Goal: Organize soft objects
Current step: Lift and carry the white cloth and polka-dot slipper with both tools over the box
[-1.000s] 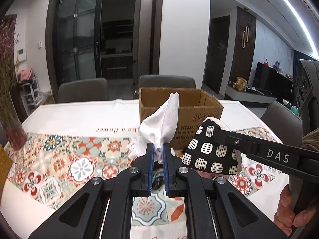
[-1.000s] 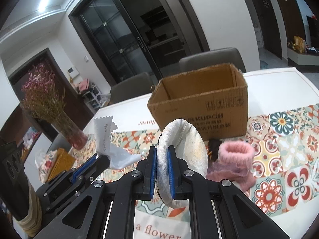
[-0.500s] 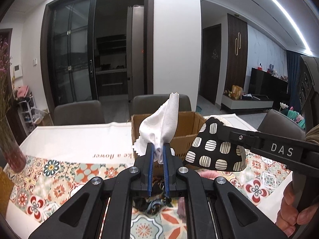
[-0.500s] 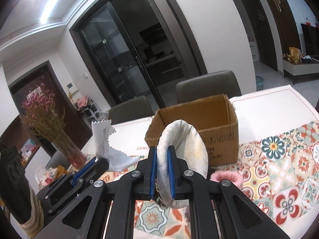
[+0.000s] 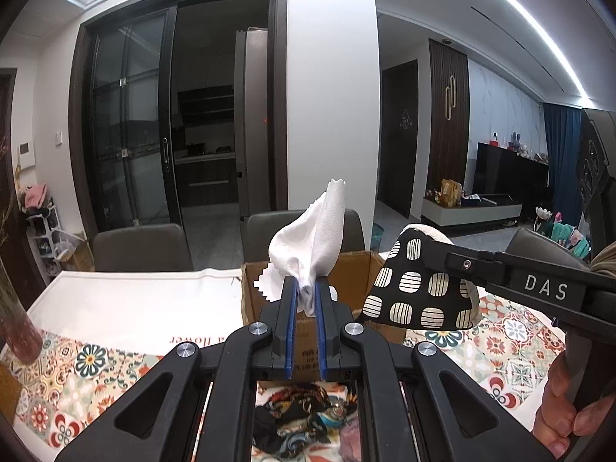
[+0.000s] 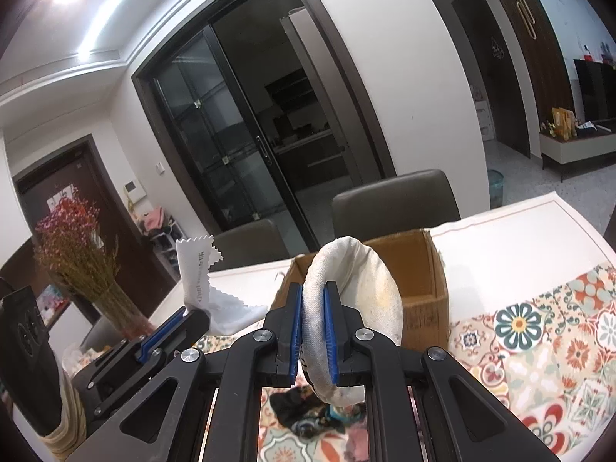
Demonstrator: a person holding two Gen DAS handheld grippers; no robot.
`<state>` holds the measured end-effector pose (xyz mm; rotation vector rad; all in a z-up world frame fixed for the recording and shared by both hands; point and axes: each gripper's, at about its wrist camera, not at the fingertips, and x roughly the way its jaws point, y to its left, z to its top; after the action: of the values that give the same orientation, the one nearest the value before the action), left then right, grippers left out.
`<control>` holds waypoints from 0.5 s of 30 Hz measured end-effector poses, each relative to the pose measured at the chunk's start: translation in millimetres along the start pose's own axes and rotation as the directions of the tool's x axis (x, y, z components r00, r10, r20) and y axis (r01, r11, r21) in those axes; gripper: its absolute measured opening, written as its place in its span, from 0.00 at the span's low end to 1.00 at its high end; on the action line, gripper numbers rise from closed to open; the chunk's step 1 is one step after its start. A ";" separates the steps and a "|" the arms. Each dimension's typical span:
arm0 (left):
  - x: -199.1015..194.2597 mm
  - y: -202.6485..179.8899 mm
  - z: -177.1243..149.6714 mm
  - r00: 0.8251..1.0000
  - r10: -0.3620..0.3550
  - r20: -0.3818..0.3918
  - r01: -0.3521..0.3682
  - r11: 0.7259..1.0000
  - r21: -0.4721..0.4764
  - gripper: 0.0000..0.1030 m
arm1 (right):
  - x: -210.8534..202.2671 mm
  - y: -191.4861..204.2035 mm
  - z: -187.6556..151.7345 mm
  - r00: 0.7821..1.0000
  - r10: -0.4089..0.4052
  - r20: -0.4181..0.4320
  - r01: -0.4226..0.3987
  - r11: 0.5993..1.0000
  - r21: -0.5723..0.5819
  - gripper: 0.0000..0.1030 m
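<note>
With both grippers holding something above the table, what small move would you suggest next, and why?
Probably carry the left gripper forward over the cardboard box before letting go. It is shut on the white cloth, the box stands open just beyond it, and the right gripper is shut on the dotted fabric piece beside it, so they should go in turn.

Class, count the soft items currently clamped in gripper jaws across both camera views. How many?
2: a white cloth in the left gripper, a spotted cream-lined piece in the right gripper.
</note>
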<state>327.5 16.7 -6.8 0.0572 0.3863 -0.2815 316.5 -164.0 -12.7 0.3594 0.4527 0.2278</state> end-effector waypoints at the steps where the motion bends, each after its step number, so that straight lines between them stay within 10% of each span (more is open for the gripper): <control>1: 2.7 0.5 1.4 1.000 -0.001 0.003 0.001 1.000 0.002 0.10 | 1.8 -0.5 2.1 1.000 -0.001 0.004 0.001 1.000 -0.001 0.12; 15: 39.1 1.3 12.7 1.000 0.008 0.027 -0.009 1.000 0.016 0.10 | 30.5 -6.1 27.7 0.999 -0.010 0.045 0.012 0.999 -0.033 0.12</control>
<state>367.2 6.4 -9.9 0.0708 0.3568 -0.2768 356.9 -168.7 -3.5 0.3286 0.4062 0.2157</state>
